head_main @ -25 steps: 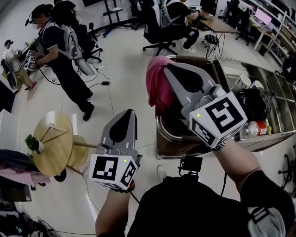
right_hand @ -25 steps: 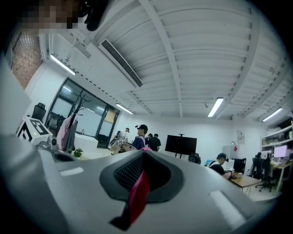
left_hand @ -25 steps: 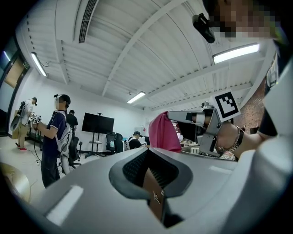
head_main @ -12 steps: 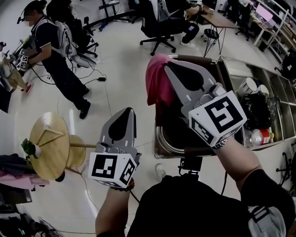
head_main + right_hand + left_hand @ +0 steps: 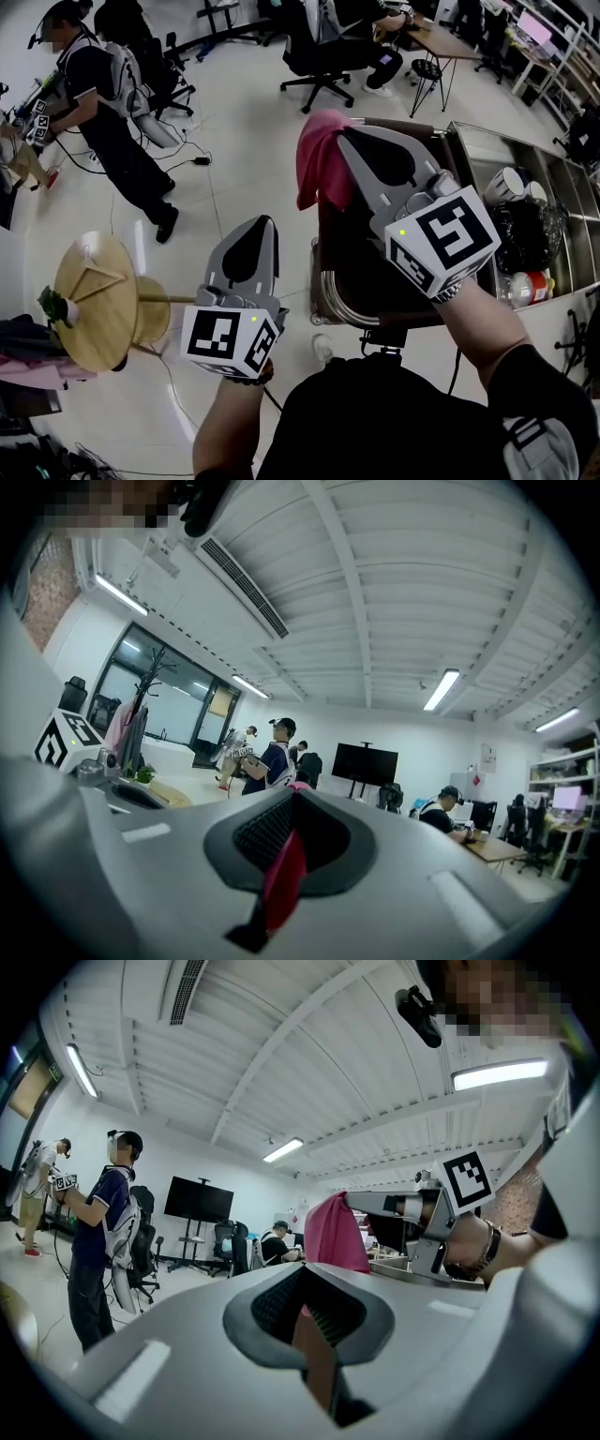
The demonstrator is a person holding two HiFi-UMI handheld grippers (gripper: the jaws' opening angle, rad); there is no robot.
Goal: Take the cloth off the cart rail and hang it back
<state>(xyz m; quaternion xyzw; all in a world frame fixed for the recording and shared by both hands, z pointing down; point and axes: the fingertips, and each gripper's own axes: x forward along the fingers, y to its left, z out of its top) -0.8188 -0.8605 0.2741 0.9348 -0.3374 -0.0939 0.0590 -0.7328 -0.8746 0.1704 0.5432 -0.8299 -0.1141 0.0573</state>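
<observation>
Holding the cloth (image 5: 317, 161) clamped in my right gripper (image 5: 339, 133), I have it hanging free over the cart's left end, clear of the rail (image 5: 326, 286). My left gripper (image 5: 266, 225) is shut on nothing, nearer and to the left. I should lower the loose fold across the rail and let go only once it drapes down both sides.

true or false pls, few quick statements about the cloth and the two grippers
1. The right gripper is shut on the pink cloth. True.
2. The cloth is draped over the rail of the cart. False: it hangs from the right gripper's jaws.
3. The left gripper grips a corner of the cloth. False: it is apart from the cloth and holds none of it.
4. In the head view, a round wooden table stands left of the left gripper. True.
</observation>
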